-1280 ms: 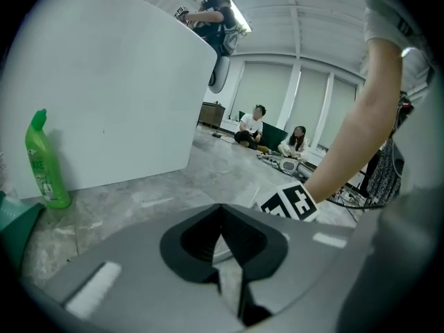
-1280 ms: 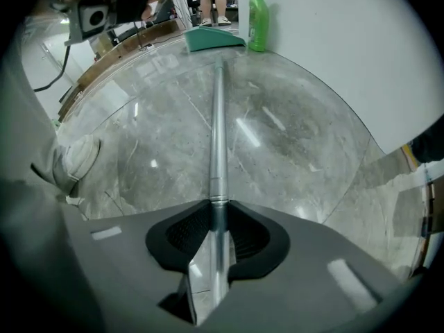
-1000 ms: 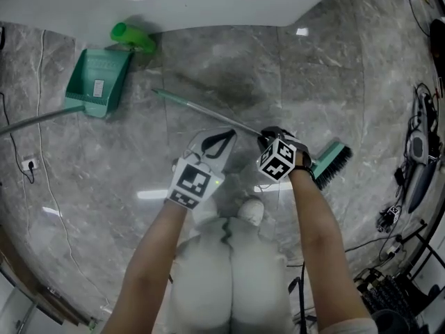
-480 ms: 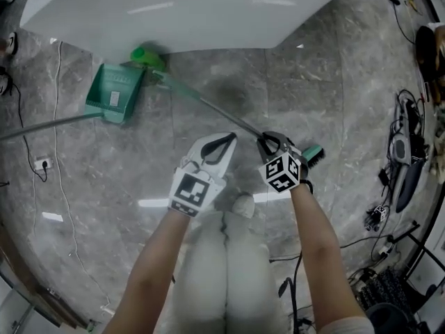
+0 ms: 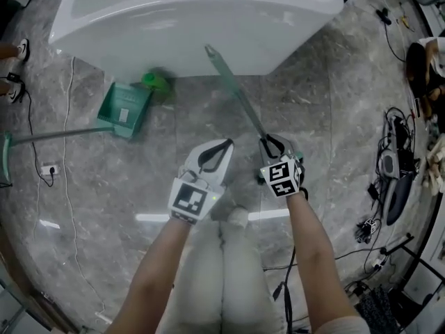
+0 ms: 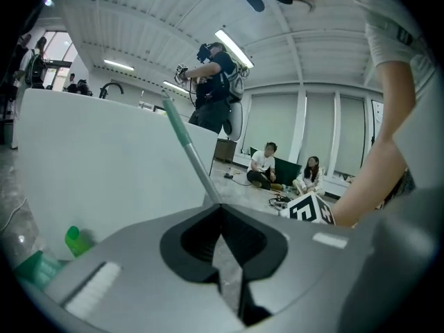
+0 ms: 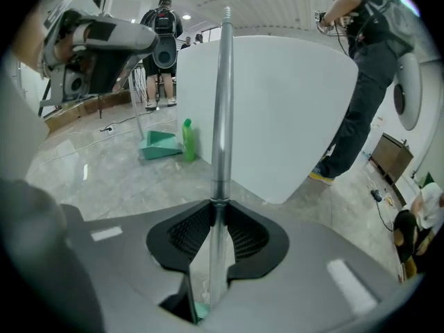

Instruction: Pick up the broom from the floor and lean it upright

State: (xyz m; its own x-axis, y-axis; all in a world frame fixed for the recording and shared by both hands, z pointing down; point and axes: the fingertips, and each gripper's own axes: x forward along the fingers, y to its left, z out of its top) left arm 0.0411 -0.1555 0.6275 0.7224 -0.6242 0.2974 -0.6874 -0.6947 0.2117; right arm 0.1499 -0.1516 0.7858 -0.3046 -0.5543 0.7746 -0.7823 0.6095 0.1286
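The broom's handle, grey metal with a green tip, rises steeply from my right gripper toward the white table. That gripper is shut on the handle, which runs up between its ribbed pads. A sliver of the green broom head shows below the jaws; in the head view the head is hidden under my right hand. My left gripper is beside it to the left, shut with its tips touching and nothing in them. The handle stands just beyond its tips.
A white table fills the far side. Against its foot sit a green dustpan with a long handle and a green bottle. Cables and gear lie along the right. Other people stand and sit in the room.
Both grippers have risen. The broom, held by the right gripper, swung from lying low across the floor to steeply raised; its head has gone out of sight under the hand.
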